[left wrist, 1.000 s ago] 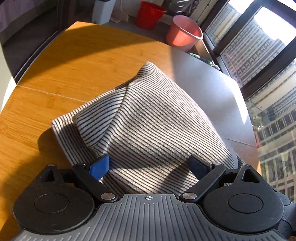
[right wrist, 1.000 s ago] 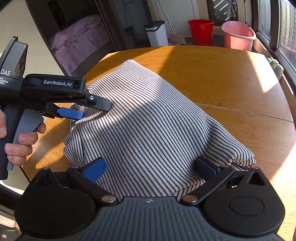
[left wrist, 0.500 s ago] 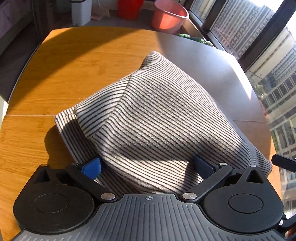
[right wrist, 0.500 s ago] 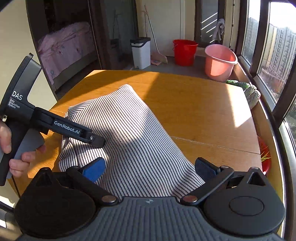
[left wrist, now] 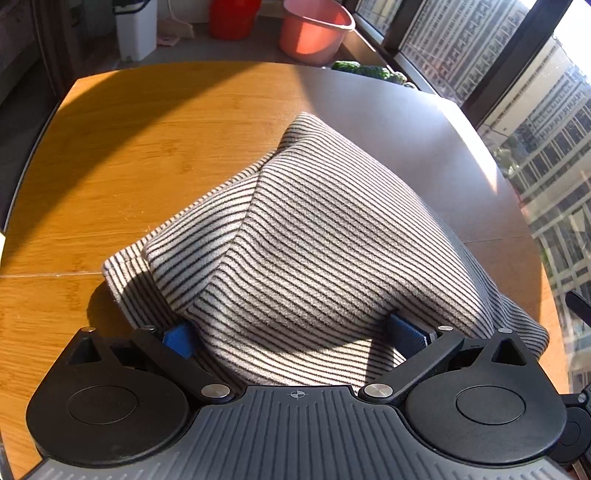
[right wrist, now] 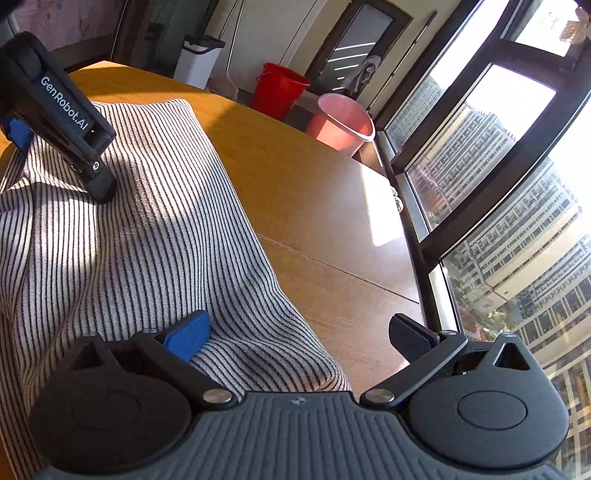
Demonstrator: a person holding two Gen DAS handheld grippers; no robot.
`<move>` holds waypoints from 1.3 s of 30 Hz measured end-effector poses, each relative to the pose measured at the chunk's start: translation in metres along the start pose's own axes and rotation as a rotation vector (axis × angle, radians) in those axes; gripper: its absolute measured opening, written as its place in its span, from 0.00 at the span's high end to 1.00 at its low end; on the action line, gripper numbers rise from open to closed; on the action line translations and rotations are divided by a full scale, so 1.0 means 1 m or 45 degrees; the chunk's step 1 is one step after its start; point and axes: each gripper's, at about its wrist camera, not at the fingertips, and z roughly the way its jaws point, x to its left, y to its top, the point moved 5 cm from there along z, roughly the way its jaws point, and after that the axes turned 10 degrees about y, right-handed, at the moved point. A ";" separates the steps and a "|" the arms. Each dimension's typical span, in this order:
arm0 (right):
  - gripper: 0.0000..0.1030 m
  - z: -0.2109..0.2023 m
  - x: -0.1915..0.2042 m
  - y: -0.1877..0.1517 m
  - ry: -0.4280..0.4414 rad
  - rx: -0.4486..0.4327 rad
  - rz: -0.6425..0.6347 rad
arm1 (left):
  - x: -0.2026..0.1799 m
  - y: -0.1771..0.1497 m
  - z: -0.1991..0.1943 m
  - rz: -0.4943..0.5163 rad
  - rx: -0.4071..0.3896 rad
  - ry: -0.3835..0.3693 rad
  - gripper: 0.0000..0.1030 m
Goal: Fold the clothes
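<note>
A folded grey garment with thin black stripes (left wrist: 314,236) lies on the round wooden table (left wrist: 122,158). My left gripper (left wrist: 295,336) is open, its jaws wide apart around the garment's near folded edge, with cloth bulging between the blue fingertips (left wrist: 179,338). My right gripper (right wrist: 299,338) is open at the garment's (right wrist: 155,236) right near corner; its blue left fingertip (right wrist: 188,334) lies over the cloth and the right fingertip is over bare table. The left gripper's body (right wrist: 62,114) shows at the upper left of the right wrist view, over the garment.
A pink bucket (left wrist: 314,29), a red bucket (left wrist: 232,16) and a white bin (left wrist: 135,29) stand on the floor beyond the table's far edge. Large windows (right wrist: 498,166) run along the right side. The table's far half is bare wood.
The left gripper has pushed further onto the garment's near edge, so cloth now covers more of its fingertips. The right gripper has swung right and tilted, now facing the windows.
</note>
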 end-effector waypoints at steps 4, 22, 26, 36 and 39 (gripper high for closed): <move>0.00 0.001 -0.006 0.001 0.051 0.074 0.180 | -0.002 0.015 0.005 0.058 -0.006 -0.005 0.00; 0.00 0.010 -0.052 0.090 0.456 -0.007 0.259 | 0.036 -0.005 -0.021 -0.018 0.024 0.062 0.00; 0.00 0.053 -0.026 0.078 0.494 0.243 0.190 | 0.044 -0.011 -0.028 -0.029 0.022 0.070 0.00; 0.00 0.065 -0.040 0.091 0.591 0.293 0.295 | 0.065 -0.013 -0.070 -0.330 -0.089 -0.209 0.00; 0.00 0.052 -0.052 0.126 0.597 0.133 0.259 | 0.069 -0.012 -0.078 -0.437 -0.111 -0.337 0.00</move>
